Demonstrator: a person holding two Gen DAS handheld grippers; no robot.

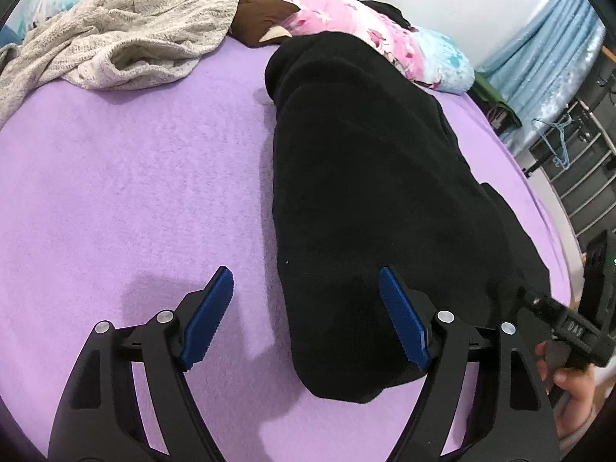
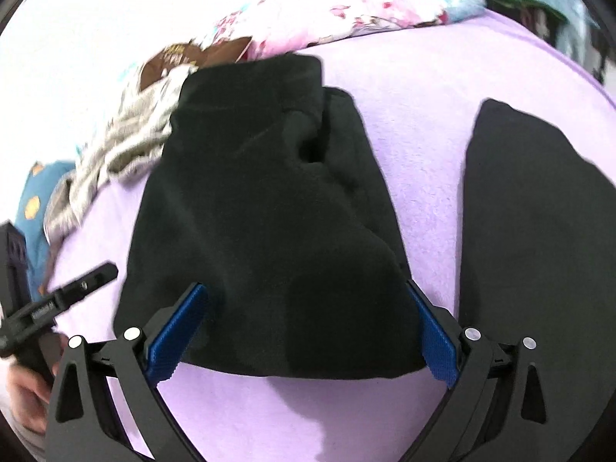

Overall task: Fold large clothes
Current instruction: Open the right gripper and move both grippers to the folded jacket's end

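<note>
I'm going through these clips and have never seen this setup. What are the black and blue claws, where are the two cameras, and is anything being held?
The claws are hand-held grippers, one in each of a person's hands, with a camera looking along each one's fingers. The left gripper and right gripper both stand open and hold nothing. Below them, a black garment lies on a purple bedsheet. A grey sweater and a floral quilt sit further back. The person's hand on the other gripper's handle shows at the left view's edge.
</note>
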